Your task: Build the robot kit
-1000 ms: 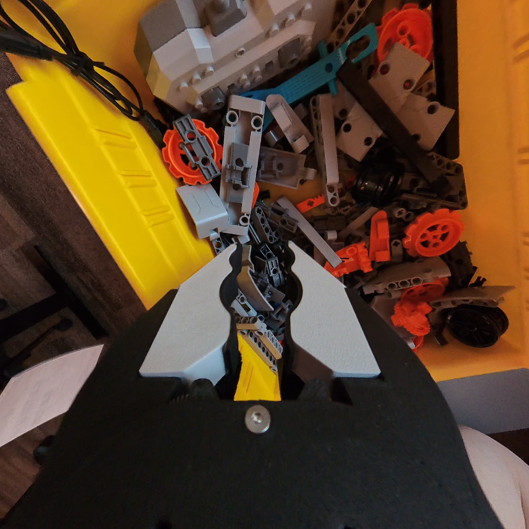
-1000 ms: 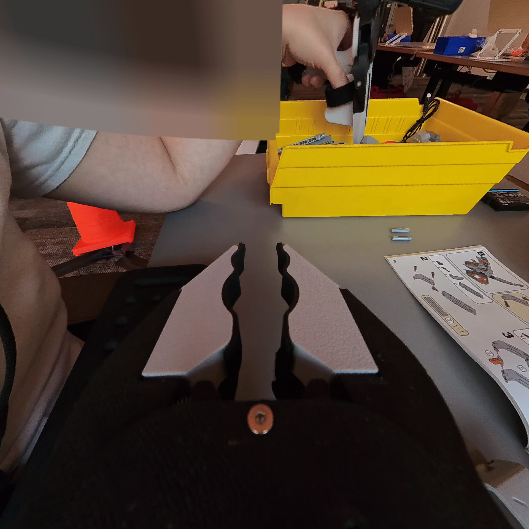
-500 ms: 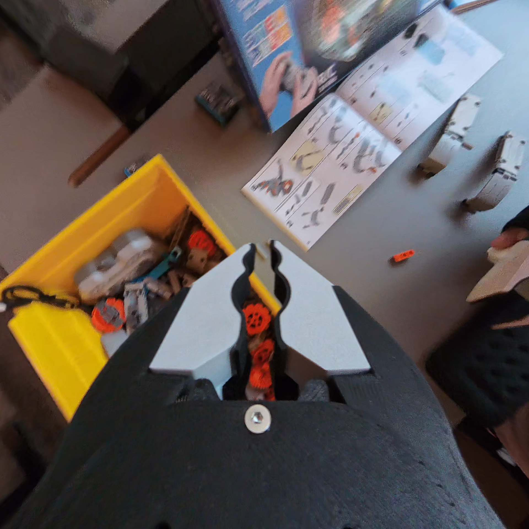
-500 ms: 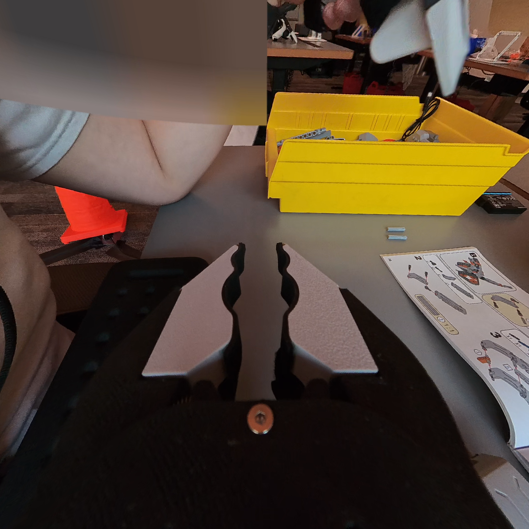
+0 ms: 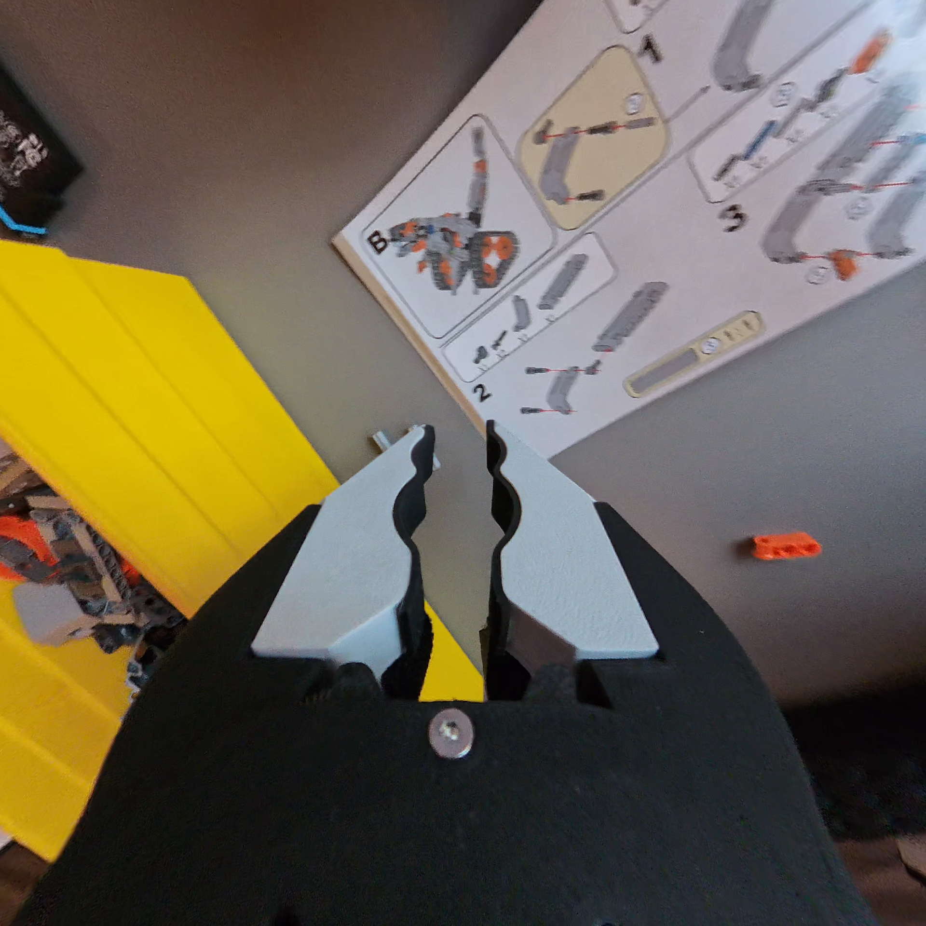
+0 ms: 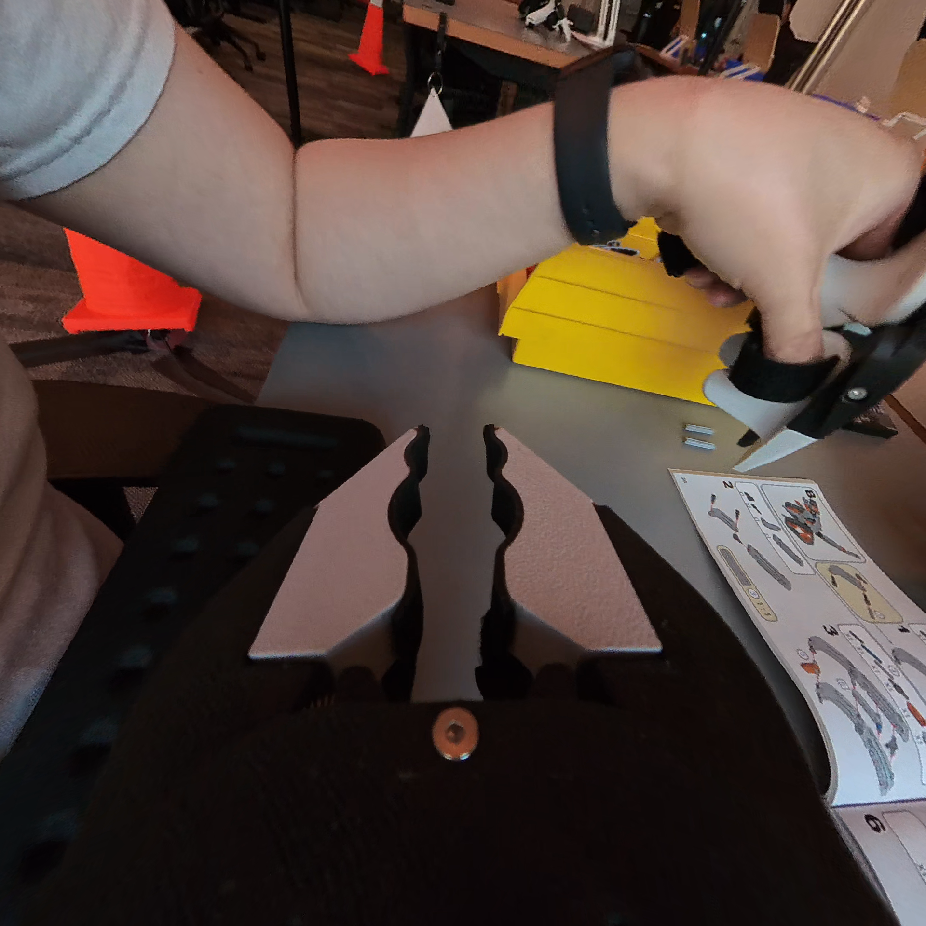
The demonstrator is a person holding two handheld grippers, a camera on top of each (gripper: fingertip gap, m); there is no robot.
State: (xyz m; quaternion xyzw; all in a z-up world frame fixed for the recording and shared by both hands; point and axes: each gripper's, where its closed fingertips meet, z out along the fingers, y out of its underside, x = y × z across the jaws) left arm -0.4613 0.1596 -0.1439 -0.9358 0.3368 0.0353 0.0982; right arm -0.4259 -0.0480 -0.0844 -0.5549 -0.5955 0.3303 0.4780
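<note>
My left gripper (image 5: 458, 431) is open and empty, low over the grey table (image 5: 250, 150) between the yellow bin (image 5: 150, 401) and the instruction booklet (image 5: 651, 250). Two small light grey pins (image 5: 383, 441) lie on the table just beyond its left fingertip, partly hidden by it. In the right wrist view a hand holds this gripper (image 6: 766, 446), tip down beside the pins (image 6: 699, 436). My right gripper (image 6: 456, 431) is open and empty above bare table (image 6: 451, 376). The bin holds several grey, black and orange building parts (image 5: 65, 576).
A small orange beam (image 5: 786, 546) lies on the table to the right. A black box (image 5: 30, 150) sits at the far left. The person's forearm (image 6: 401, 225) crosses above the table. An orange cone (image 6: 125, 285) stands on the floor. The booklet (image 6: 801, 576) lies at the right. There is about 20 cm between the tips of the two grippers.
My left gripper has come up out of the yellow bin and swung over to the table by the booklet and pins. Its jaws narrowed, then widened again, with nothing between them. My right gripper has barely moved.
</note>
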